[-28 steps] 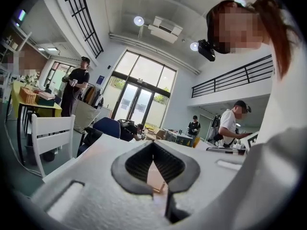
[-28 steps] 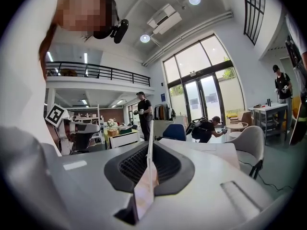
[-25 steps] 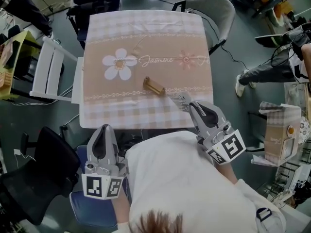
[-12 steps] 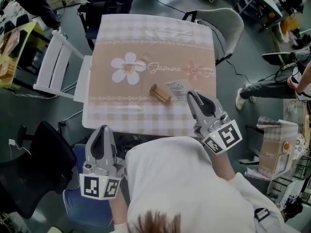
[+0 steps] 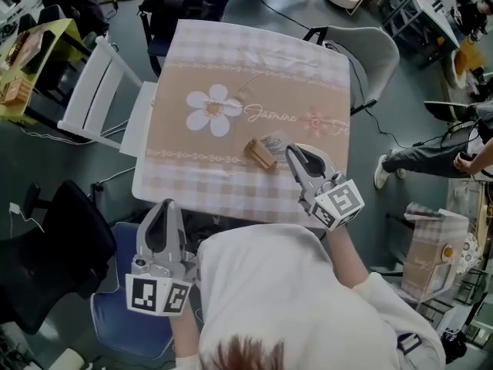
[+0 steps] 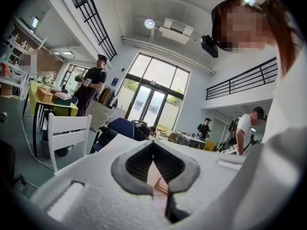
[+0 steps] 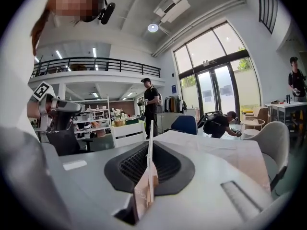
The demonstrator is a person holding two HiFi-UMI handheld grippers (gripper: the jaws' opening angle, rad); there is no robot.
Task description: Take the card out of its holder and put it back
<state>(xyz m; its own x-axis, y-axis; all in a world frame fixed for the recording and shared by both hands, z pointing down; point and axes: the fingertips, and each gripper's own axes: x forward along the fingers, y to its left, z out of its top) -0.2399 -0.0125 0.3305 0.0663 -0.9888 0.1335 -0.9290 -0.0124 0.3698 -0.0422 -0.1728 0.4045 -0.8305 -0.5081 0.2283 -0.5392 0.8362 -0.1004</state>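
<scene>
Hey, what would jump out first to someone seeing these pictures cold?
The big white daisy printed on the checked tablecloth draws the eye. To its lower right, the right claw pinches a card beside a small wooden holder, while the left claw hangs shut short of the near edge.

my left claw (image 5: 159, 209) low beside my torso, roughly level, jaws together with nothing between them, my right claw (image 5: 293, 154) reached forward on a stretched forearm, tipped slightly down, jaws pinched on the card (image 7: 145, 188), card edge-on and upright
</scene>
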